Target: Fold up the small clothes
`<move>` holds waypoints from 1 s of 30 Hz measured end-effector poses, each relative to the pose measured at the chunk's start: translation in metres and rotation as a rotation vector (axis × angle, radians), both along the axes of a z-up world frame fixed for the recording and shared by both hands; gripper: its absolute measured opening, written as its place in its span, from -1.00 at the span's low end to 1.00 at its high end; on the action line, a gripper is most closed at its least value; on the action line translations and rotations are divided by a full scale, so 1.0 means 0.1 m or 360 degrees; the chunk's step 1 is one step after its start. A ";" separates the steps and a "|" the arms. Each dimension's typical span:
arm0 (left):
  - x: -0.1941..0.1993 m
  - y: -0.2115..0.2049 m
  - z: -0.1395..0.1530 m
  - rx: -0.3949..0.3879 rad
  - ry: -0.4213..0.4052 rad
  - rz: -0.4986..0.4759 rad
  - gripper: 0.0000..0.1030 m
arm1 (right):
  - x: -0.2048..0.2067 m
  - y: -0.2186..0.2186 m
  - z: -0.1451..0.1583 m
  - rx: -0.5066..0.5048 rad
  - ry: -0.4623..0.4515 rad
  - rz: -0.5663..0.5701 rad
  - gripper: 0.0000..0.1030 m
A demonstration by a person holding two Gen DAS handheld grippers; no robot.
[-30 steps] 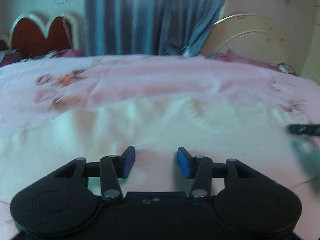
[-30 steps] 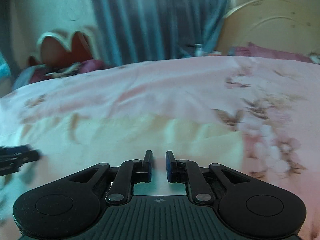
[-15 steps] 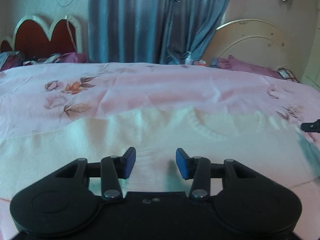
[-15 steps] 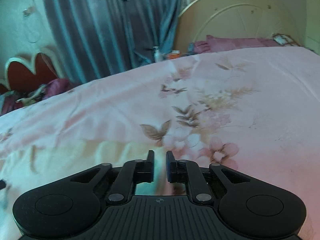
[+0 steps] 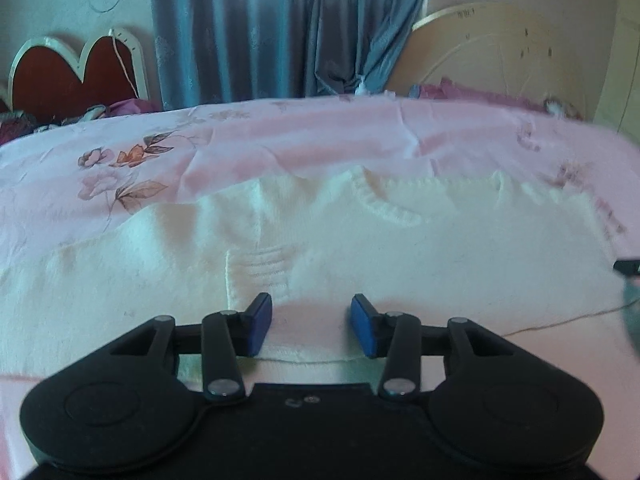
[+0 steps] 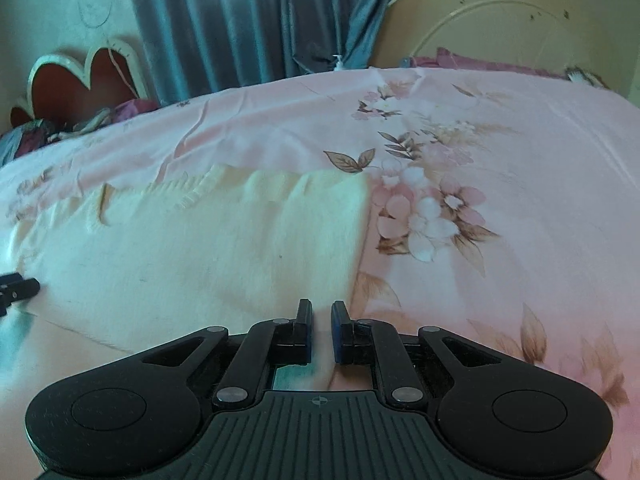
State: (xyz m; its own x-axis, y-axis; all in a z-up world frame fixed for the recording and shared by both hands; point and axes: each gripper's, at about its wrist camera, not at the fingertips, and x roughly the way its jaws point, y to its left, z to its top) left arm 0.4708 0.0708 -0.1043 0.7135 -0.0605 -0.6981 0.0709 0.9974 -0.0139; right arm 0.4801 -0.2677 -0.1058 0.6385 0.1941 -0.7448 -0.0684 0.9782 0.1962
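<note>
Bed (image 5: 280, 140) under a pink sheet with printed flowers and leaves, creased in places. On it, spread flat and wide, a cream knit sweater (image 5: 400, 260), neckline (image 5: 388, 204) toward the far side, near hem toward the cameras. A ribbed cuff (image 5: 260, 268) folded in over the body, just beyond the left finger of the left claw.

Left claw (image 5: 311, 304): open, blue pads well apart, nothing between them but the sweater's surface below. Tilted downward over the near part of the sweater. Whether touching the knit or just above it, cannot tell.

Right claw (image 6: 321, 308): nearly closed, only a slim gap between the pads, nothing pinched in that gap. Poised at the sweater's (image 6: 200, 248) side edge, left finger over the cream knit, right finger over the pink sheet of the bed (image 6: 520, 160). Contact with the cloth not clear here either.

Each claw visible from the other's camera: a dark tip of the right one at the far right edge of the left view (image 5: 628, 267), a dark tip of the left one at the far left edge of the right view (image 6: 16, 286). Well apart, near opposite ends of the sweater.

Behind the bed, a blue-grey curtain (image 5: 260, 28), a red heart-shaped headboard (image 5: 68, 76) with a pale rim to the left, and a round cream board (image 5: 500, 52) to the right. Purple bedding bunched along the far edge on both sides. Right part of the left view blurred.
</note>
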 end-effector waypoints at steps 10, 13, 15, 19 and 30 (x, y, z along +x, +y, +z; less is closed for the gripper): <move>-0.16 -0.10 0.04 -0.0017 -0.0042 -0.0079 -0.12 | -0.26 0.13 0.12 0.0054 -0.0068 -0.0003 -0.78; -0.14 -0.28 0.02 -0.0099 -0.0025 -0.0143 -0.09 | -0.26 0.44 0.12 0.0100 -0.0109 0.0091 -0.78; -0.14 -0.48 0.03 -0.0095 -0.0048 -0.0212 0.09 | -0.22 0.64 0.07 0.0144 -0.0100 0.0151 -0.78; -0.06 -0.66 -0.08 -0.0027 0.0003 -0.0209 0.13 | -0.16 0.78 -0.06 0.0106 -0.0021 0.0187 -0.78; -0.09 0.02 -0.08 -0.0006 -0.0038 0.0035 -0.05 | -0.22 0.35 -0.02 -0.0026 -0.0010 -0.0094 -0.86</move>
